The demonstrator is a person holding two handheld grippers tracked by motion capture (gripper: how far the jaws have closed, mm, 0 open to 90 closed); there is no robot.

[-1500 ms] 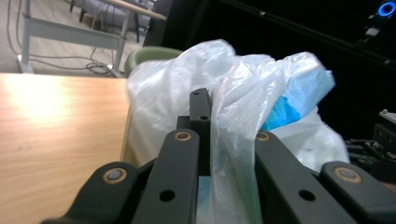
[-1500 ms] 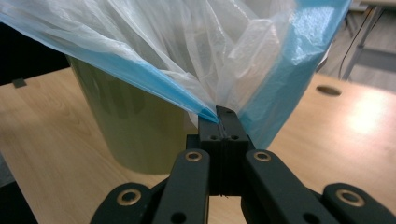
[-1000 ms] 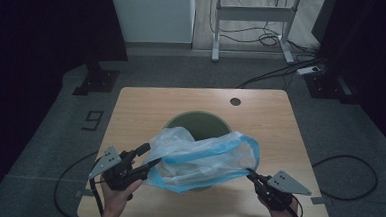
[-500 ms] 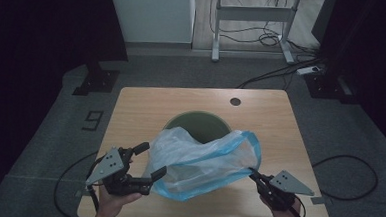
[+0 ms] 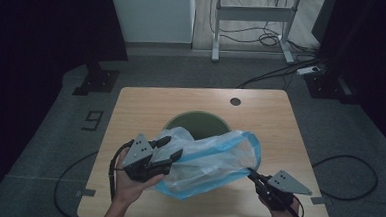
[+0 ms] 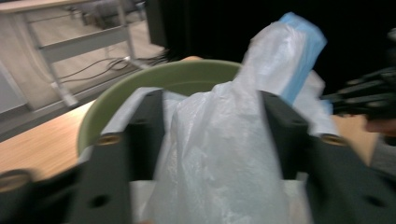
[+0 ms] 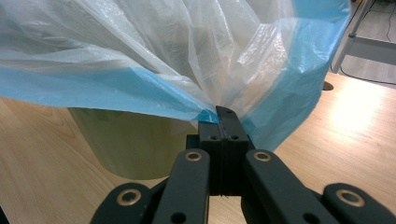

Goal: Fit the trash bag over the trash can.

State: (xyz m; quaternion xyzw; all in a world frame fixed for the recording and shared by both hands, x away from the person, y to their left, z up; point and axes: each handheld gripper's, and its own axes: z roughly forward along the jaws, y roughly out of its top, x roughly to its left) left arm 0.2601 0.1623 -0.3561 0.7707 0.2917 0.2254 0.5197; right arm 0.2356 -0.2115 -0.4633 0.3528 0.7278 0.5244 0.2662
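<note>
Table [image 5: 131,110]: centre of high view, bearing green bin [image 5: 180,124].
Bag [image 5: 213,159]: lower centre, spread above the bin's near rim, not yet lining it.
Left gripper [image 5: 171,155]: just closing, jaws half-spread around bag plastic; regrasp likely underway.
Right gripper [image 7: 223,114]: pressed together, pinching the blue hem.

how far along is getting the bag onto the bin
Done: the plastic bag is opened out and lifted over the green bin. In hand: the right gripper pinches its blue rim shut, while the left gripper has bag between its jaws, which have just been closing. Left: stretching the rim over the bin's edge; nothing is hooked on yet.
</note>
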